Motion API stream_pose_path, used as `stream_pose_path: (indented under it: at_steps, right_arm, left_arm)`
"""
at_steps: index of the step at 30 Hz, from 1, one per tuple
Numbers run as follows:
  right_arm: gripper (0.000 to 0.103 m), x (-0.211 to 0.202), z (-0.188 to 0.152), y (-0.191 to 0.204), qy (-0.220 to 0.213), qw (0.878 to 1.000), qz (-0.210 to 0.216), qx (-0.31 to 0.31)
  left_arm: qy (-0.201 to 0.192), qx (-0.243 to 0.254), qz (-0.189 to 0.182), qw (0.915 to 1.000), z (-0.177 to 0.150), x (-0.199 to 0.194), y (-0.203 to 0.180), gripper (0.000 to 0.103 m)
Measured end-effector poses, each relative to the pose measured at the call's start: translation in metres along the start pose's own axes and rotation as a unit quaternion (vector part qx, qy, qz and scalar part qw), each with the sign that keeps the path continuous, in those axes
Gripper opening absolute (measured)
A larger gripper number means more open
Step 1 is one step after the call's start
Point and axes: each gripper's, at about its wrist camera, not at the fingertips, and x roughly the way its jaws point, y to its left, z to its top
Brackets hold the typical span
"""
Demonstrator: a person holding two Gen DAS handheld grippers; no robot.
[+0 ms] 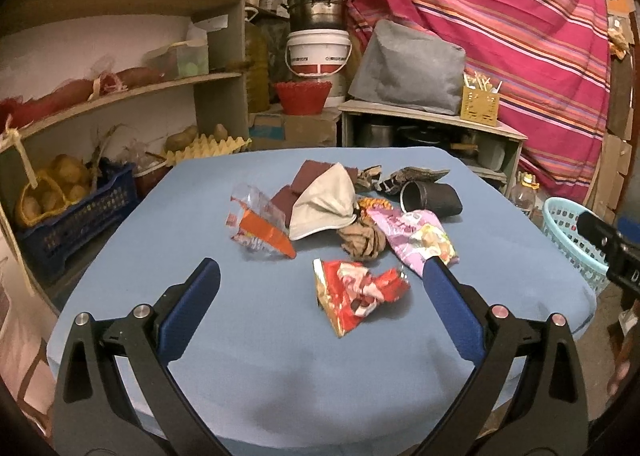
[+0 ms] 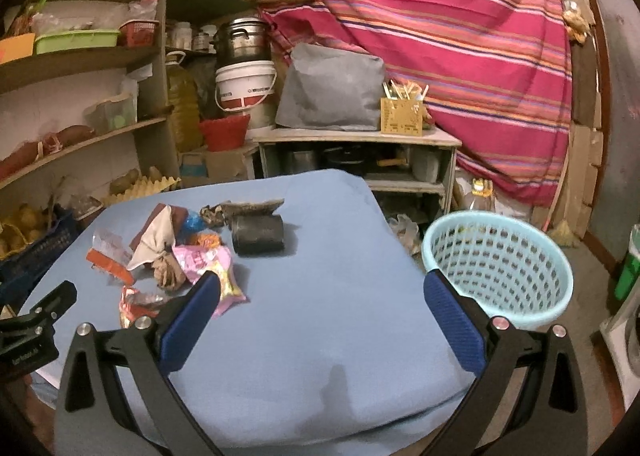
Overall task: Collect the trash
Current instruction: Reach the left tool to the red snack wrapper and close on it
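I judge the job barely begun: my left gripper (image 1: 320, 268) and right gripper (image 2: 322, 282) both hang spread and empty over the blue table (image 1: 260, 376). The red wrapper (image 1: 356, 292), pink wrapper (image 1: 416, 236) and clear packet (image 1: 260, 224) lie mid-table toward its far edge. The laundry-style basket (image 2: 498, 268) stands beyond the right edge; I cannot make out its contents.

cluttered wooden shelves (image 1: 120, 96) left, striped pink curtain (image 2: 440, 36) behind, dim light.

Blue scrap (image 2: 195, 222) mostly under cloth (image 2: 154, 241)
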Motion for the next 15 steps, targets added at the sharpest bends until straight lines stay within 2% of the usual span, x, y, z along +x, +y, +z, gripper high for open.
stream_pose_path:
  at_steps: [7,9,11,15]
  right_arm:
    - [0.099,0.033,0.025,0.013,0.010,0.999,-0.015,-0.034]
    - [0.099,0.044,0.023,0.017,0.019,0.999,-0.022,-0.046]
    - [0.099,0.054,0.016,0.016,0.029,0.998,-0.011,-0.051]
    - [0.099,0.065,0.007,0.011,0.036,0.998,-0.014,-0.053]
  left_arm:
    - [0.004,0.016,0.004,0.9999,-0.001,0.026,-0.006,0.098]
    - [0.020,0.019,0.000,0.9996,-0.007,0.037,-0.006,0.098]
    - [0.034,0.021,-0.010,0.9992,-0.011,0.045,-0.006,0.098]
    - [0.044,0.025,-0.021,0.9985,-0.014,0.058,-0.008,0.098]
